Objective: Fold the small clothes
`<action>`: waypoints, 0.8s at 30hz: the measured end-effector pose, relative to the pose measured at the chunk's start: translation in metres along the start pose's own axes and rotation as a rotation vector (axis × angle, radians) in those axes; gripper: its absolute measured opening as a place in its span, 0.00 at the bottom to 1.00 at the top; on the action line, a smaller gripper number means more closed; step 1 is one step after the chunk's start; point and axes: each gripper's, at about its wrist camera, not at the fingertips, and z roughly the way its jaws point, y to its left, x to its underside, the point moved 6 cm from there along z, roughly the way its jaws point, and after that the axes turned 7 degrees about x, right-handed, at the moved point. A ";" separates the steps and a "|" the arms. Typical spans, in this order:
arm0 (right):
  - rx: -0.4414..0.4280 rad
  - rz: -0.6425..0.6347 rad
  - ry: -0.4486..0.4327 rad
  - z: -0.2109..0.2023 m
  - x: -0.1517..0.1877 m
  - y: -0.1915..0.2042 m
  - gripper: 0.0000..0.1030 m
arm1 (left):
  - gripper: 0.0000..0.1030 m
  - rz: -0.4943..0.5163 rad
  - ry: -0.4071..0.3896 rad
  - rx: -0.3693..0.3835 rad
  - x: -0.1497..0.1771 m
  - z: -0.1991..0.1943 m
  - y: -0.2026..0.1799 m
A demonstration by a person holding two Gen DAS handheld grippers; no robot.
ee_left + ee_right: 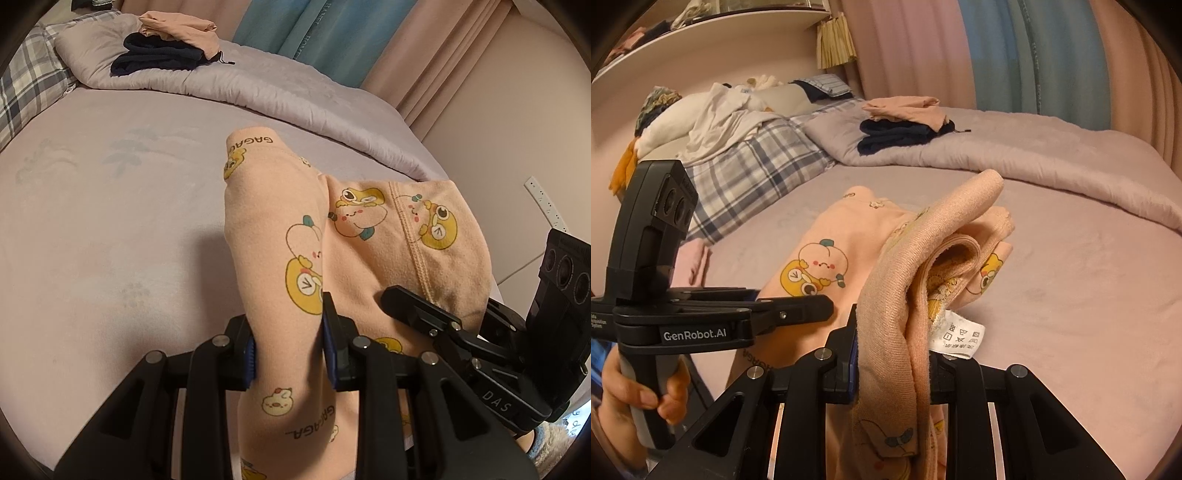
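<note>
On lilac bed (pixel 92 229), pink curtains (pixel 905 44)

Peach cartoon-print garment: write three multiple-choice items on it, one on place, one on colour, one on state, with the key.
1. Where does the folded pile of a peach piece on a navy piece lie?
A. on the floor
B. on the rolled lilac quilt
C. on the wall shelf

2. What colour is the care label on the peach cartoon-print garment?
A. white
B. red
C. black

3. How is the garment held?
A. lying free
B. by one gripper
C. by the left gripper and the right gripper together

Key: B, the pile rests on the quilt at the far side of the bed; A, the tag is white with dark symbols; C, both pairs of jaws pinch fabric.
</note>
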 end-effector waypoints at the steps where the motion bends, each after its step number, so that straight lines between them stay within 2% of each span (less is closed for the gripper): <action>1: -0.001 0.002 0.002 0.001 0.000 0.000 0.24 | 0.26 0.000 0.002 -0.002 0.000 0.001 0.001; 24: -0.017 0.020 0.034 0.022 0.001 -0.002 0.24 | 0.26 -0.016 0.030 -0.027 -0.009 0.019 0.022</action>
